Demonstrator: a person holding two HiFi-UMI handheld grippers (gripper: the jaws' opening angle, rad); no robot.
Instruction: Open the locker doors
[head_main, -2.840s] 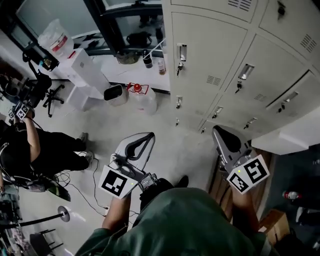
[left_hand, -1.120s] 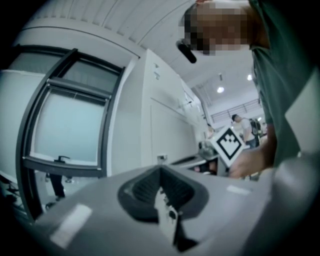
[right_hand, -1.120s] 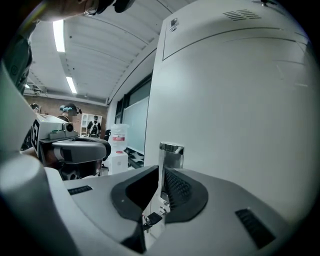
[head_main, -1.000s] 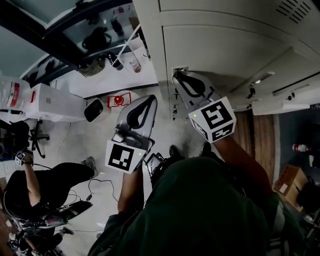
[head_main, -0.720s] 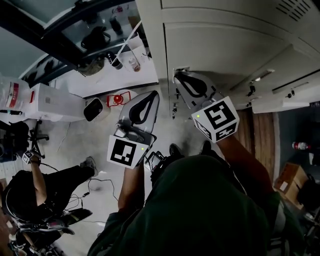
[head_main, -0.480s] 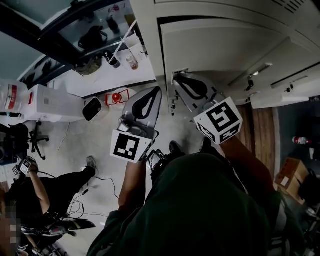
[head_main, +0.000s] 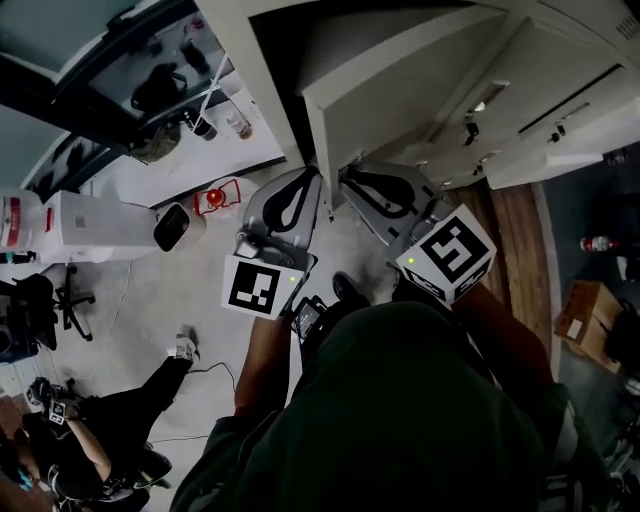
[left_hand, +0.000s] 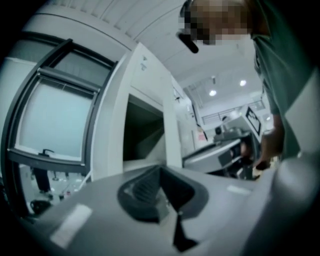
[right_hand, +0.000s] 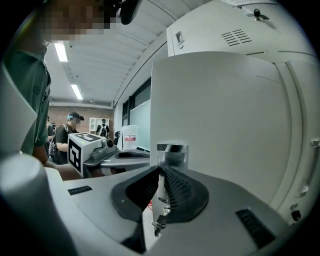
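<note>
The grey locker door (head_main: 400, 75) stands swung out from its dark compartment (head_main: 290, 40). My right gripper (head_main: 345, 180) is shut on the door's chrome handle (right_hand: 172, 152) at the door's free edge, and a small key (right_hand: 159, 221) hangs just below it. The door's flat face (right_hand: 220, 115) fills the right gripper view. My left gripper (head_main: 312, 178) hovers just left of the door's edge, shut with nothing in it. In the left gripper view that gripper (left_hand: 161, 170) points up at the open compartment (left_hand: 142, 132).
More shut locker doors (head_main: 560, 90) run to the right. On the floor to the left are a white box (head_main: 85, 220) and a red-capped jug (head_main: 212, 197). A person (head_main: 90, 440) sits at the lower left. A cardboard box (head_main: 585, 320) lies at the right.
The locker door has swung out towards me with the right gripper on its handle, and the dark compartment now shows. The left gripper has risen close to the door's edge.
</note>
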